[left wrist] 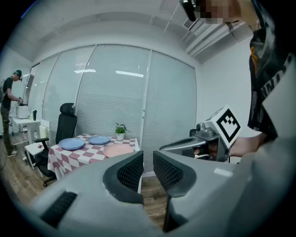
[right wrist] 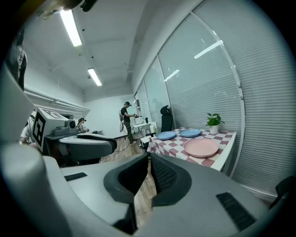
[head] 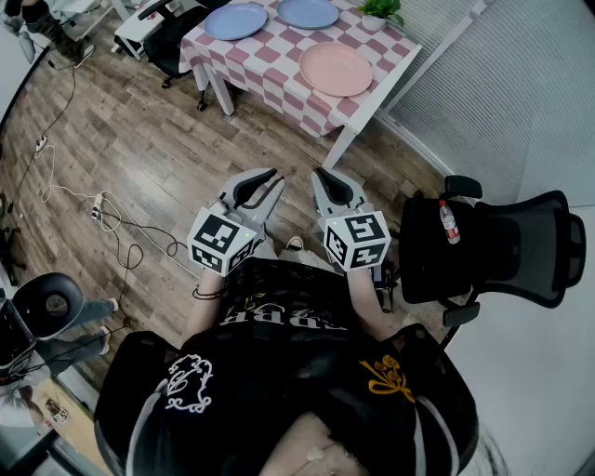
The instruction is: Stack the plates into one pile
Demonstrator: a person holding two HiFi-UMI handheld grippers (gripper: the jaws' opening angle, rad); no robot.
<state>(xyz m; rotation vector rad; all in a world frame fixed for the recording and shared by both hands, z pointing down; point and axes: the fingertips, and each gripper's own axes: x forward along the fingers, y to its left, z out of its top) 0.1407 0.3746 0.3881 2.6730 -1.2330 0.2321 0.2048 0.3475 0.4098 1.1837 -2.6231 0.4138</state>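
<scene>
Three plates (head: 336, 68) apart on table (head: 277, 72), left hand-held gripper (head: 271, 185) and right hand-held gripper (head: 323, 181) clenched

light: bright, even, ceiling strip lights (right wrist: 71, 28) | edges: fisheye-curved, dark corners | blur: slight

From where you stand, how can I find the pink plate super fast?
Look for the table with the pink-and-white checked cloth, right beside the blinds. Three plates lie on it, apart from each other, and the pink plate is the one at the end nearest us. The other two are blue plates.
</scene>
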